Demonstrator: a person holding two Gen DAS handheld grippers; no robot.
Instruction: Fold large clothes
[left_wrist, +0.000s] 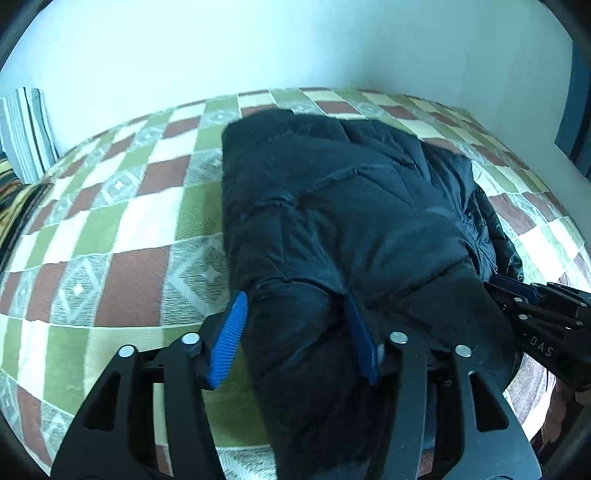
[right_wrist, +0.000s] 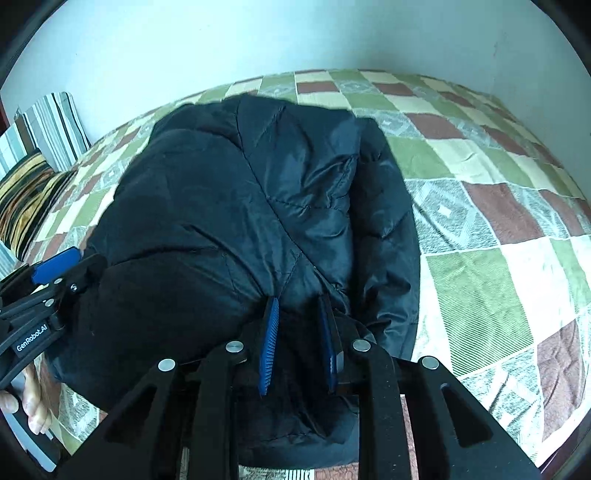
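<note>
Black and puffy, the quilted jacket (left_wrist: 351, 206) lies in a thick bundle on the bed (left_wrist: 122, 229), over a checked cover of green, cream and brown squares. It sits toward the near edge, with striped pillows (right_wrist: 44, 122) well apart from it at the far left against the wall.

Both grippers work at the jacket's near end. The left gripper (left_wrist: 295, 332) has its jaws wide apart, straddling a fat hump of padding; one blue pad shows bare on the outer side and the other presses into the fabric, so nothing is pinched yet. The right gripper (right_wrist: 299, 339) has its jaws much closer together around a ridge of cloth near a seam, and it looks clamped on the jacket, though the fold hides how firmly.

The risks, as I judge them, come from the bulk and the slick shell. The left jaws may close on only the top layer, so that a lift peels off one sheet and the bundle opens. The right grip, if shallow, could slide off the shiny fabric under the jacket's weight. Uneven pulls from the two sides would twist the fold, and trapped air in the padding could spring it open. The near end may also be overhanging the bed's edge, where it could drag the rest off.
</note>
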